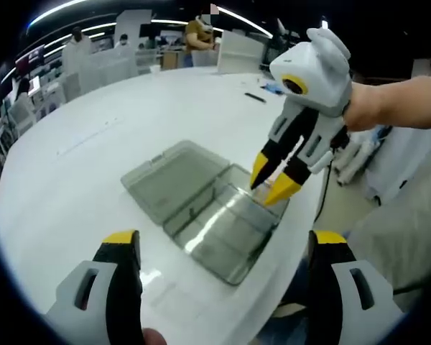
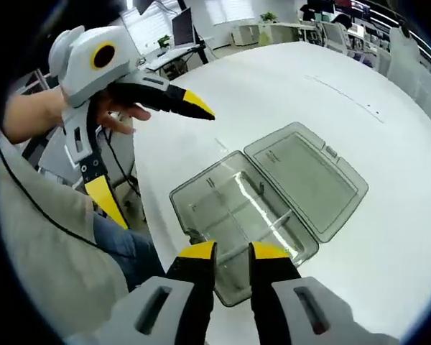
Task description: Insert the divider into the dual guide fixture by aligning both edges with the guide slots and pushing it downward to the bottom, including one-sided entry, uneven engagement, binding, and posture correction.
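A clear grey box lies open on the white table, its tray (image 1: 230,248) (image 2: 208,198) beside its flat lid (image 1: 174,178) (image 2: 309,172). A clear divider (image 2: 267,228) (image 1: 223,223) spans the tray between the guide slots on its long walls. My right gripper (image 2: 233,253) (image 1: 271,181) is at the tray's wall, jaws drawn to a narrow gap around the divider's end. My left gripper (image 1: 223,243) hangs wide open above the table on the tray's other side, holding nothing. In the right gripper view the left gripper (image 2: 149,152) is raised off the table edge.
The round white table (image 1: 79,165) (image 2: 388,237) has bare surface on the lid's side. The box sits close to the table edge, where the person's legs and a cable are. Small dark items (image 1: 255,97) lie far across the table. Desks and people stand in the background.
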Motion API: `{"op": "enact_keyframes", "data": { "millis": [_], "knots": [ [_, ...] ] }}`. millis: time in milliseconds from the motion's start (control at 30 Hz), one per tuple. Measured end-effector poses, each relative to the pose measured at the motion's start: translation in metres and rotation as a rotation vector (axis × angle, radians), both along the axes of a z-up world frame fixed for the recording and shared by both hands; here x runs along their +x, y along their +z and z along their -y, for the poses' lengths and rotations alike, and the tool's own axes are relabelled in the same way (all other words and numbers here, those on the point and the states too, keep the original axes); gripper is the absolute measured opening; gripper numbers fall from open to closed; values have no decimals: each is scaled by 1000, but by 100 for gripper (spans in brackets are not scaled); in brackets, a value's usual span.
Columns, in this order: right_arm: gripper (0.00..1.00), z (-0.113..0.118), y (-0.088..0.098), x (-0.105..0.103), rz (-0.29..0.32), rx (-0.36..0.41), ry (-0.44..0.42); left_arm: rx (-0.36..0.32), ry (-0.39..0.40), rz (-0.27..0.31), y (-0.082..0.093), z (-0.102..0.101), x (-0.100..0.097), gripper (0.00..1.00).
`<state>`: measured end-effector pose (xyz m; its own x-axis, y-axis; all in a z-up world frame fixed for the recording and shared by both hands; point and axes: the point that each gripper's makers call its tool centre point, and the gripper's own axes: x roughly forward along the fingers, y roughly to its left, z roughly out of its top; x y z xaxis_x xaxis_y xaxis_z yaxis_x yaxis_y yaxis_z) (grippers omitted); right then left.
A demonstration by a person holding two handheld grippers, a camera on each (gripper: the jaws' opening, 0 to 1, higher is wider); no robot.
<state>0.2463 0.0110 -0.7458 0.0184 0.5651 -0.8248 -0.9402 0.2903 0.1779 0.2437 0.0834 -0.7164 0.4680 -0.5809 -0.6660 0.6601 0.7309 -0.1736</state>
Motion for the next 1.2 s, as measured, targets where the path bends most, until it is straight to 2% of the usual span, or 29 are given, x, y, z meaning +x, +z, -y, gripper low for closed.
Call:
{"op": "enact_keyframes", "data": {
  "millis": [100,367,867,1000,1200],
  "knots": [
    [17,2,0,-2,18,1,26,-5,12,-6,0,-2,-1,95],
    [26,0,3,-3,96,62,113,-14,24,-10,-1,-3,-3,96],
    [41,-3,3,-14,147,144,193,-35,68,-40,-6,-11,-1,96],
    [47,-5,5,-16,164,175,204,-45,80,-44,-5,-12,0,97],
    [50,-5,6,-16,184,197,210,-51,91,-51,-5,-12,1,97]
  ]
}}
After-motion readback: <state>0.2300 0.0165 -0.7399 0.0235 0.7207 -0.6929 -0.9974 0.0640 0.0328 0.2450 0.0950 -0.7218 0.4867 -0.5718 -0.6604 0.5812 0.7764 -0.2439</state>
